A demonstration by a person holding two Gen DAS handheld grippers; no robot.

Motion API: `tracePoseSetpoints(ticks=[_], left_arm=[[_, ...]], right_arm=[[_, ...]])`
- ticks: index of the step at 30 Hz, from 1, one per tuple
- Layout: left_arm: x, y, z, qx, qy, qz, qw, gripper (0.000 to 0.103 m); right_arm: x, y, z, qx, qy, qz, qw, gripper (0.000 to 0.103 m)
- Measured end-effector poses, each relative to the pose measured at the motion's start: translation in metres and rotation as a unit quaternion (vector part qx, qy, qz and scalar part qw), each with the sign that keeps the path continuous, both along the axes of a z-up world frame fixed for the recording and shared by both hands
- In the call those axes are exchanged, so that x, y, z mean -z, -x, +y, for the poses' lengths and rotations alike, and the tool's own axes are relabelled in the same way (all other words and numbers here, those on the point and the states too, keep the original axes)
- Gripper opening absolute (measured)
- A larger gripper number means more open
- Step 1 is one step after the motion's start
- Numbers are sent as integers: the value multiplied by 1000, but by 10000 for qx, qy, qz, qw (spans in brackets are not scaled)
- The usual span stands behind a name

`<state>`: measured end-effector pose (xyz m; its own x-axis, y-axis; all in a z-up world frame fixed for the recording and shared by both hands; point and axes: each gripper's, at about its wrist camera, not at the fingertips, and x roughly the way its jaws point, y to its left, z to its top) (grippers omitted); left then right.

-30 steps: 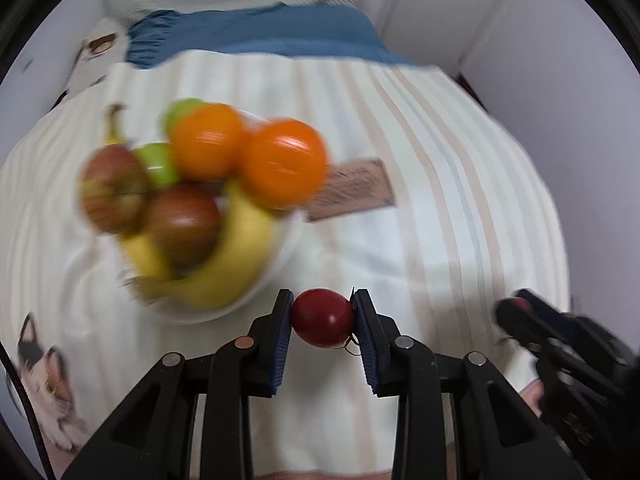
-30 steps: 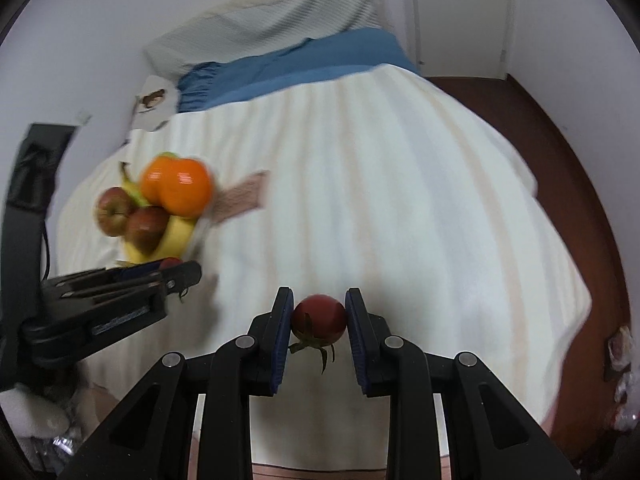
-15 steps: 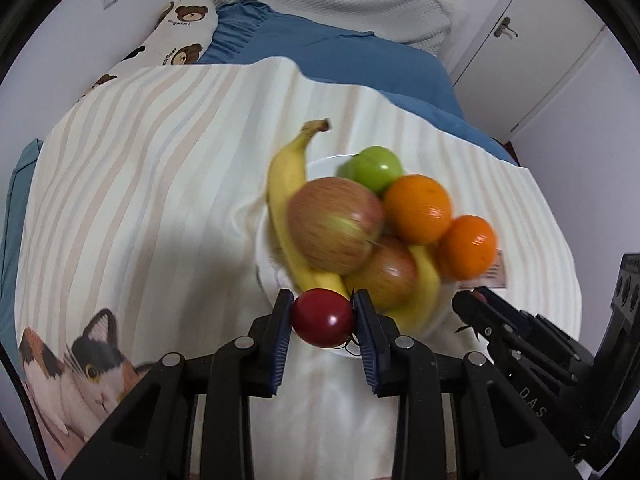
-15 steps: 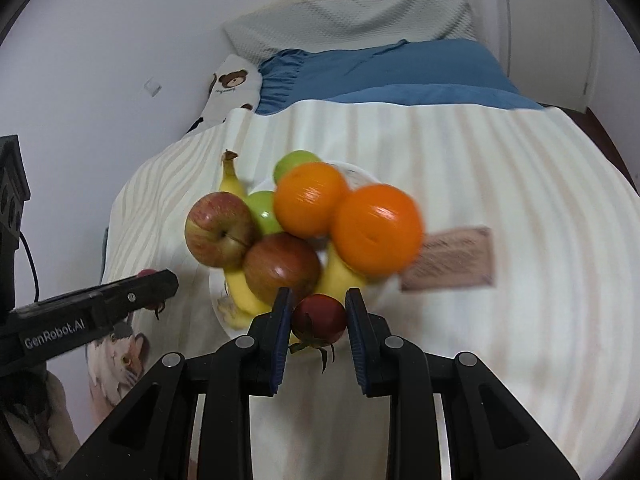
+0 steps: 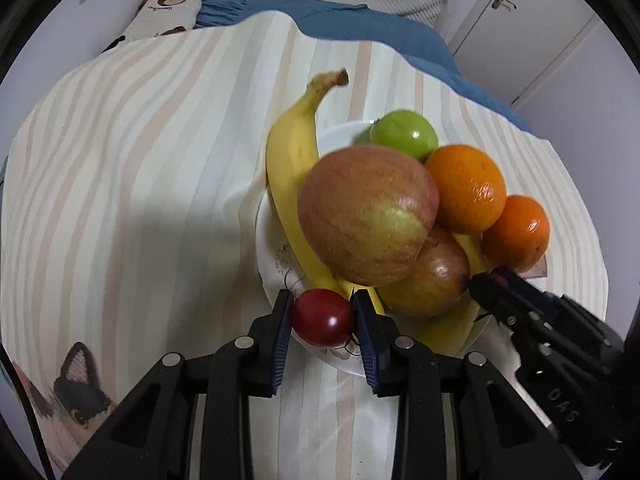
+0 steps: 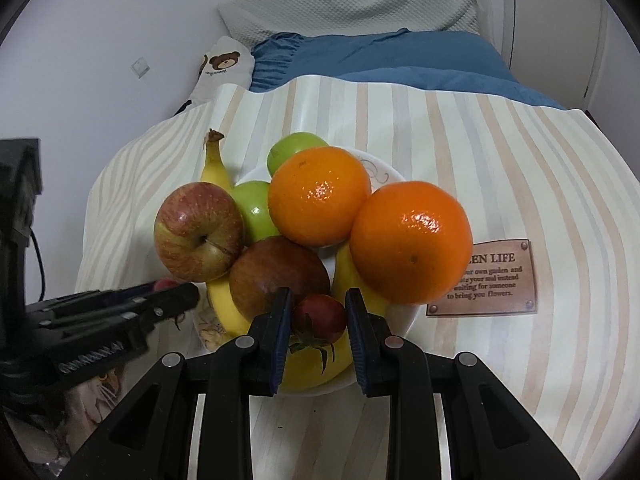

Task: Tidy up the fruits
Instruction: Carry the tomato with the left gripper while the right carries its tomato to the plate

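On plate (image 6: 384,174): two oranges (image 6: 410,242), two red apples (image 6: 198,232).

Fruit (image 6: 320,200) heaped on plate (image 6: 404,320) — tomatoes (image 5: 323,317) gripped.

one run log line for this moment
left gripper: shut on tomato | right gripper: shut on stemmed tomato | both over plate

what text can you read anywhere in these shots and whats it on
"...EN LIFE": brown patch sewn on the striped blanket; the first letters hide behind an orange.
"...our own garden and ... your soul instead / waiting for someone / to bring you flowers.": same patch, partly hidden.
"DAS": right gripper, side of its body.
Bear pillow: small print under the bear, too small to read.
Left gripper: raised lettering, blurred.
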<state>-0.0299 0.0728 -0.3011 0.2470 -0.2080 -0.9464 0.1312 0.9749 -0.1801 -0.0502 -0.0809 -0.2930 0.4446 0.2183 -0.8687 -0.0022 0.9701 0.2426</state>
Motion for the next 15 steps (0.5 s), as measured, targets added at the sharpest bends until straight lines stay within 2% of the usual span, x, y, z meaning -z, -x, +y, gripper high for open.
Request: tracePoseSetpoints(ticks=[6,15], left_arm=[[11,1,-4,60,-29,70,10000,28],[12,6,-5,98,-94,-35,9999,29]], right_arm=[[0,1,1,20,4,8,10000,29],[1,4,2,55,-9,-9,10000,29]])
